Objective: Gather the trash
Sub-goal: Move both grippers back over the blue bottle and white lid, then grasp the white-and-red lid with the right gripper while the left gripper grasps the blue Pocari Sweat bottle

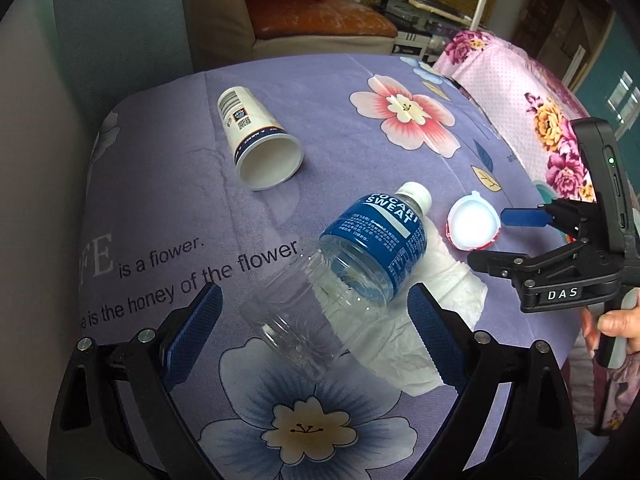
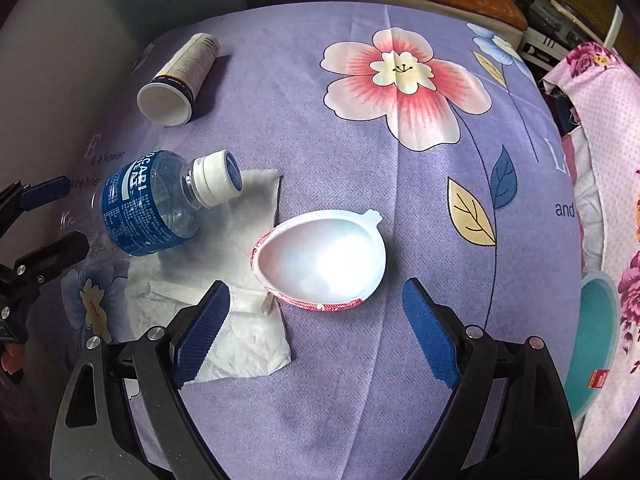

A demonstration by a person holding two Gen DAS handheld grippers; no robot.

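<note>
On a purple flowered cloth (image 1: 352, 128) a Pocari Sweat bottle (image 1: 372, 240) lies on its side across a white tissue (image 1: 412, 332). My left gripper (image 1: 316, 320) is open, and the bottle's clear bottom end lies between its fingers, untouched. A paper cup (image 1: 260, 140) lies tipped over farther back. My right gripper (image 2: 316, 316) is open just short of a small white plastic cup with a red rim (image 2: 320, 256). In that view the bottle (image 2: 148, 208), tissue (image 2: 240, 320), paper cup (image 2: 176, 80) and left gripper (image 2: 60, 220) lie to the left. The right gripper (image 1: 500, 240) sits beside the small cup (image 1: 474, 224).
A teal round container (image 2: 596, 340) stands low past the cloth's right edge, by a pink flowered fabric (image 2: 600, 120). A sofa with a brown cushion (image 1: 320, 20) is behind. A person's hand (image 1: 616, 320) holds the right gripper's handle.
</note>
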